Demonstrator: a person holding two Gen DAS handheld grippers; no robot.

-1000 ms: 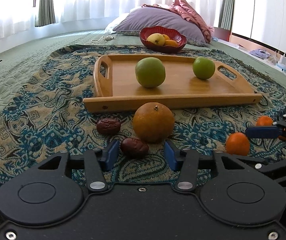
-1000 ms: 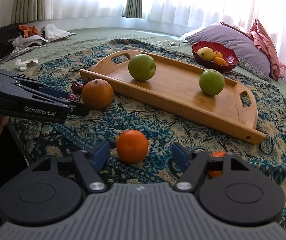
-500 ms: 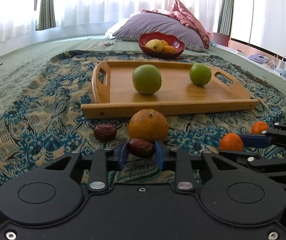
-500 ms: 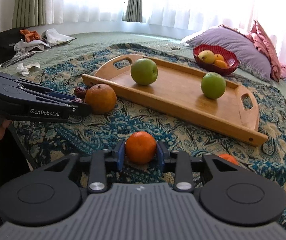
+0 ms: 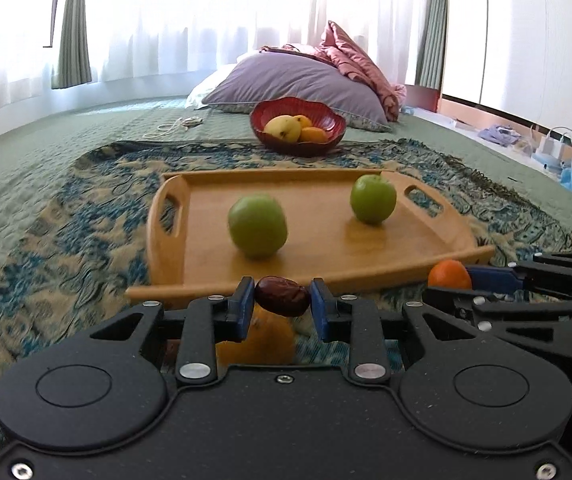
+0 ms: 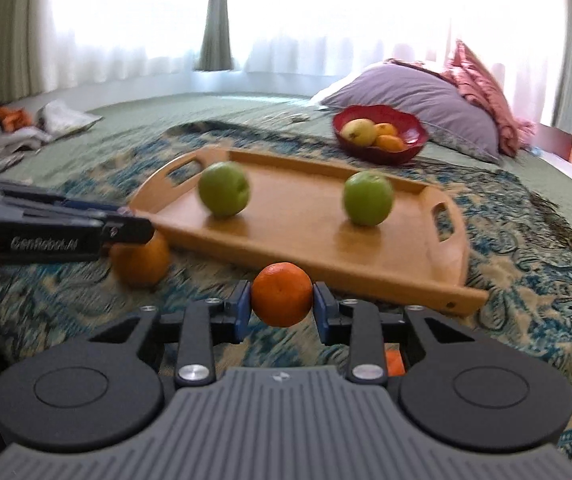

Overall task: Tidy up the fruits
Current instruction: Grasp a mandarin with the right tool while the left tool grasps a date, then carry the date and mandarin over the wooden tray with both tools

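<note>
Blue-padded left gripper (image 5: 282, 307): clamped on a red date (image 5: 283, 295), raised before the wooden tray (image 5: 168, 240). Two green apples (image 5: 257, 225) on the tray. Right gripper (image 6: 282, 306): clamped on a mandarin (image 6: 282, 294), lifted off the patterned blanket (image 6: 533, 240).

So the left gripper (image 5: 282, 307) has its blue pads clamped on a dark red date (image 5: 282, 296), held up off the patterned blanket (image 5: 86, 216). Right under it there's a big orange (image 5: 258, 340), blurry and half hidden behind the fingers. Ahead sits the wooden tray (image 5: 365, 264) with two green apples: the near apple (image 5: 257, 225) and the far apple (image 5: 373, 199), well apart. Behind that, a red bowl (image 5: 327, 124) of yellow and orange fruit. Off to the side the right gripper (image 5: 469, 280) grips a small tangerine (image 5: 449, 274).
</note>
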